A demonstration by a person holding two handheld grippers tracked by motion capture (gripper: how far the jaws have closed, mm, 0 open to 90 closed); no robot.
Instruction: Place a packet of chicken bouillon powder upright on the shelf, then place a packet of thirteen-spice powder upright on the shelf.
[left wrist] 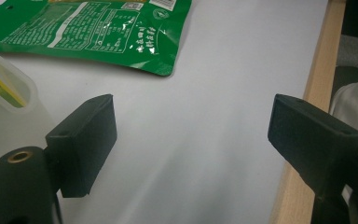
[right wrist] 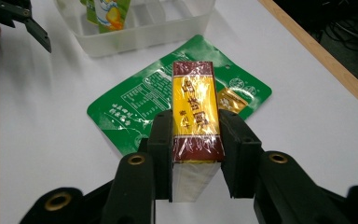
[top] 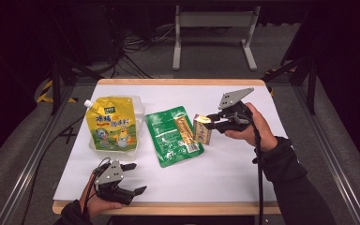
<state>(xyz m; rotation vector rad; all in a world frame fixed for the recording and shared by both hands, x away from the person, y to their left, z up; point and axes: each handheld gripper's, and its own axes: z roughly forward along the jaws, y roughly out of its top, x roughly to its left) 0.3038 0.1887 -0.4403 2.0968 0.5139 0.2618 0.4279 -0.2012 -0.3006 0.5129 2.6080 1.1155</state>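
My right gripper (top: pixel 210 120) is shut on a small yellow and dark red box (top: pixel 202 129) wrapped in clear film, and holds it at the right edge of a flat green pouch (top: pixel 172 136). In the right gripper view both pads press the sides of the box (right wrist: pixel 194 114), with the green pouch (right wrist: pixel 135 105) under and behind it. My left gripper (top: pixel 134 178) stands open near the table's front left edge with nothing between its fingers. In the left gripper view its two jaws stand wide apart over bare white table, the green pouch (left wrist: pixel 93 32) lying beyond them.
A clear plastic tray (top: pixel 138 105) at the left holds a yellow spouted pouch (top: pixel 110 123); the tray (right wrist: pixel 144 37) also appears in the right gripper view. The wooden table edge (left wrist: pixel 310 88) runs close to my left gripper. A metal stand (top: pixel 213 21) is on the floor beyond the table.
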